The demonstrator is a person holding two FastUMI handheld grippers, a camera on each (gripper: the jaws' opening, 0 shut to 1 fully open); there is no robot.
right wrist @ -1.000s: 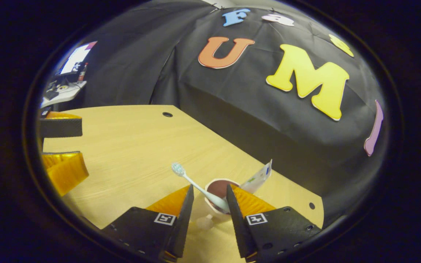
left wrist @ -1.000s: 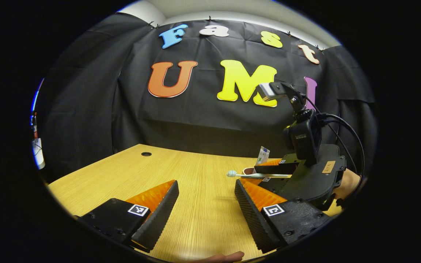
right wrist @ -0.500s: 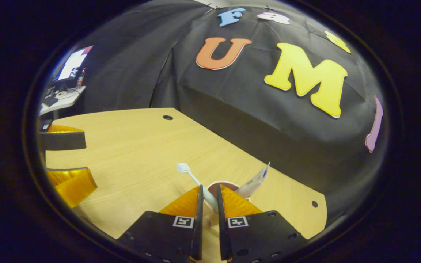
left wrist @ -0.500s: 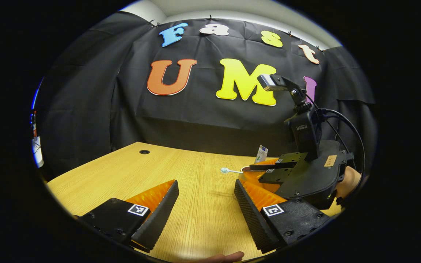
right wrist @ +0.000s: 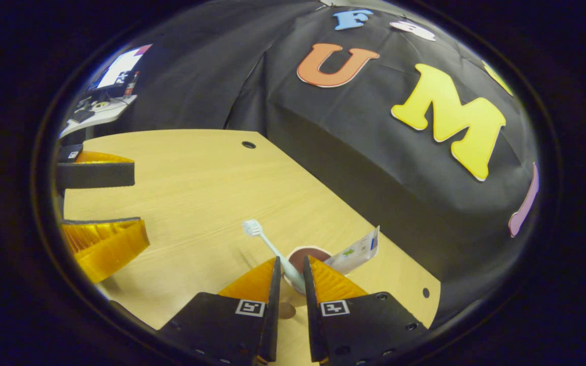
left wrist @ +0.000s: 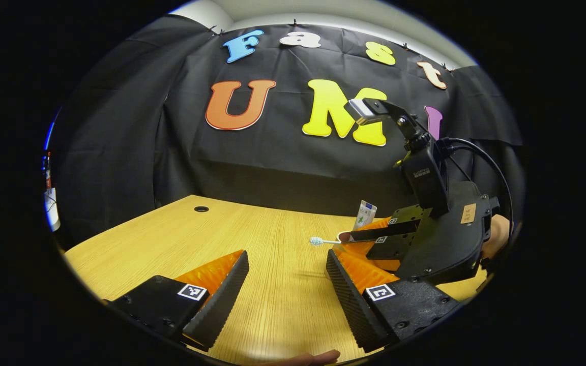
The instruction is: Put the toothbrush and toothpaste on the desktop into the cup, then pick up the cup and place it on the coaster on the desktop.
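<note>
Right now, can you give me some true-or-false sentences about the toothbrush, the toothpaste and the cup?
1. The right gripper is shut on the toothbrush. True.
2. The toothpaste lies flat on the desk. False: it leans in the cup, its end sticking out.
3. The toothbrush's bristles point down into the cup. False: the bristle end sticks out over the desk.
4. The left gripper is open and holds nothing. True.
5. The cup is lying on its side. False: its opening faces up.
</note>
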